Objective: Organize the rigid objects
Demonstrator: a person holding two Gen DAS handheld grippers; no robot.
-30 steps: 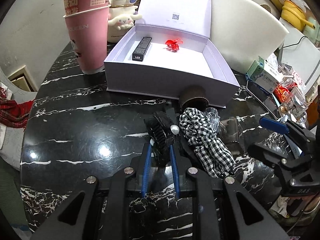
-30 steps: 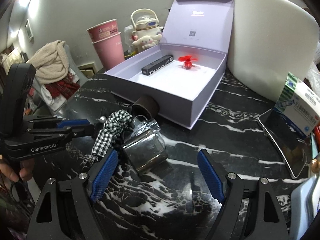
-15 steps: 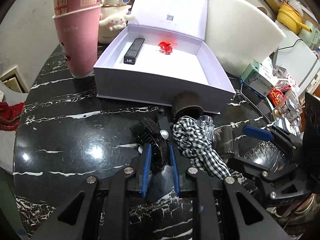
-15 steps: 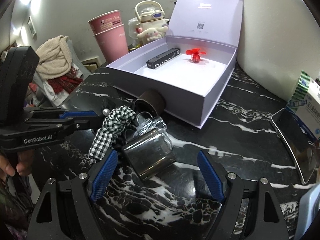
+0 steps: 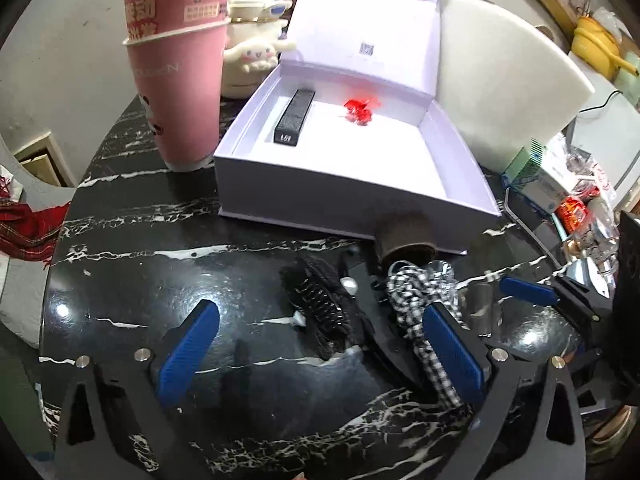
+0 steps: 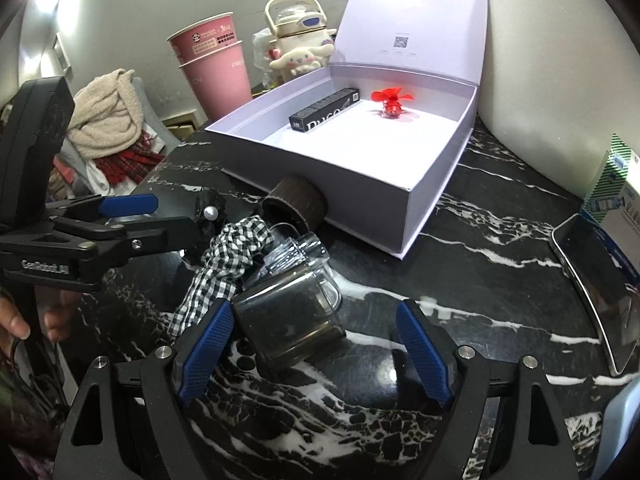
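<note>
A black tube (image 5: 294,117) and red clip (image 5: 360,109) are held in the open box (image 5: 336,188), while the left gripper (image 5: 320,352), just opened wide, straddles the untouched black claw clip (image 5: 320,308).

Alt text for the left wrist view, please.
The left claw, just opened, stands wide over a black hair clip on a black marble table, a checked scrunchie beside it. Behind sits an open lilac box.

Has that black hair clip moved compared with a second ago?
Yes. The black hair clip was pinched upright in the left gripper; its jaws have just been opening, and the clip now lies free between them, beside the checked scrunchie.
</note>
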